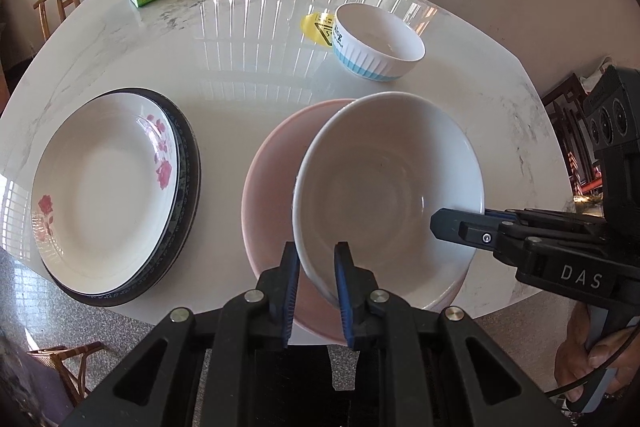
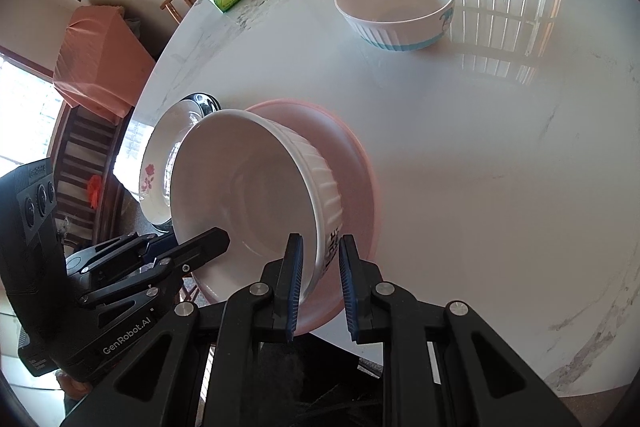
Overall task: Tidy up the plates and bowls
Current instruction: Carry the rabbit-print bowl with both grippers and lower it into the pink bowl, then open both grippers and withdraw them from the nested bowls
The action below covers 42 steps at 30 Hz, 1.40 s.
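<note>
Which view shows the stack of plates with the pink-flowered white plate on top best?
The left wrist view: the flowered white plate shows whole, resting on a dark-rimmed plate beneath. In the right wrist view, the held white ribbed bowl covers most of the stack; only a sliver with one flower shows.

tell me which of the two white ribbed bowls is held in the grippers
The near ribbed bowl, tilted over the pink bowl, with both grippers clamped on its rim. The blue-banded bowl stands alone farther back on the table.
</note>
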Each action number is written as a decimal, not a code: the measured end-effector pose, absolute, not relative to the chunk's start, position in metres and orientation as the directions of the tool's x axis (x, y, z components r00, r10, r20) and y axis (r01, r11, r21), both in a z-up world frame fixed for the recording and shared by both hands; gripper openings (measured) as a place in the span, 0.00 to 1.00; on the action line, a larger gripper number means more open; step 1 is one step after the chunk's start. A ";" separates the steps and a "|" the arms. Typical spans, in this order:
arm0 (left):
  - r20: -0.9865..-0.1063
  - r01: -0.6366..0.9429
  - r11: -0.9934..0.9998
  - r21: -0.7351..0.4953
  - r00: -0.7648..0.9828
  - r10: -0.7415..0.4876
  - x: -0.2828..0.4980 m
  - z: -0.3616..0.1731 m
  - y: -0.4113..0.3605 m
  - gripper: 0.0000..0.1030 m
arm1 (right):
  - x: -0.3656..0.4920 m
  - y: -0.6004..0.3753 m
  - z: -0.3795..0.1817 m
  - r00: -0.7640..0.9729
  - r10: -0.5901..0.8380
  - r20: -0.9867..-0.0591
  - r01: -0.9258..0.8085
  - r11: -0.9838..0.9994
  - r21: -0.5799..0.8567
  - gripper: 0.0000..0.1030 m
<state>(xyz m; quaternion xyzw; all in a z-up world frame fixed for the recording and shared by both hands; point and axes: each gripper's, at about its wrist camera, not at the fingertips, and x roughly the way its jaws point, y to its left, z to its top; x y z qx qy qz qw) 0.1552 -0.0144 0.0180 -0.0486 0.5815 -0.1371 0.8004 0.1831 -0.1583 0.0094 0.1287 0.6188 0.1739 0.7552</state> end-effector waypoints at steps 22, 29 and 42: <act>-0.904 0.198 0.954 -0.224 0.323 -0.280 0.150 0.030 -0.013 0.28 | 0.181 -0.170 0.009 0.203 0.458 -0.865 -0.087 0.889 0.450 0.19; -0.852 0.252 0.962 -0.101 0.477 -0.215 0.134 0.062 -0.021 0.28 | 0.177 -0.187 0.026 0.259 0.495 -0.830 -0.094 0.868 0.488 0.19; -0.755 0.291 0.943 0.162 0.652 -0.072 0.125 0.075 -0.060 0.29 | 0.173 -0.222 0.041 0.419 0.327 -0.847 -0.148 0.945 0.291 0.26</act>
